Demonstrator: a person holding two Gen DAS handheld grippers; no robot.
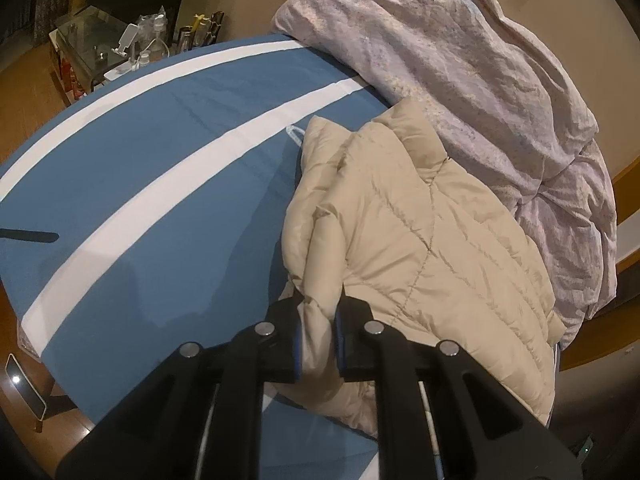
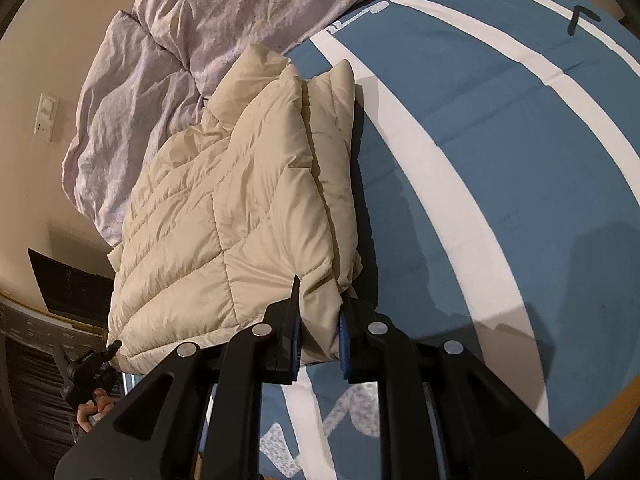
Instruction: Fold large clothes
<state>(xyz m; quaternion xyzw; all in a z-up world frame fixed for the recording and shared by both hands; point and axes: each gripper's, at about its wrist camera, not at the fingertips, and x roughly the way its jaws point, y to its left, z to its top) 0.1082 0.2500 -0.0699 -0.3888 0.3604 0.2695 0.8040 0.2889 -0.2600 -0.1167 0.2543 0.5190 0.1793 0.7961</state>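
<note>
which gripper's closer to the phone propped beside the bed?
Left, probably. The left gripper, jaws shut on the jacket, has the phone low to its left, off the bed. The right gripper also clamps the jacket; its view misses the phone.

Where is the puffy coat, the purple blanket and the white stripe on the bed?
puffy coat (image 1: pixel 432 240), left wrist view, on its quilted top.
purple blanket (image 1: pixel 440 48), left wrist view, on its crumpled middle.
white stripe (image 2: pixel 460 184), right wrist view, on the stripe beside the coat.

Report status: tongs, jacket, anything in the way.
Left tongs and right tongs both shut on beige puffer jacket, folded on blue striped sheet. Crumpled lilac duvet bunched against jacket's far side.
</note>
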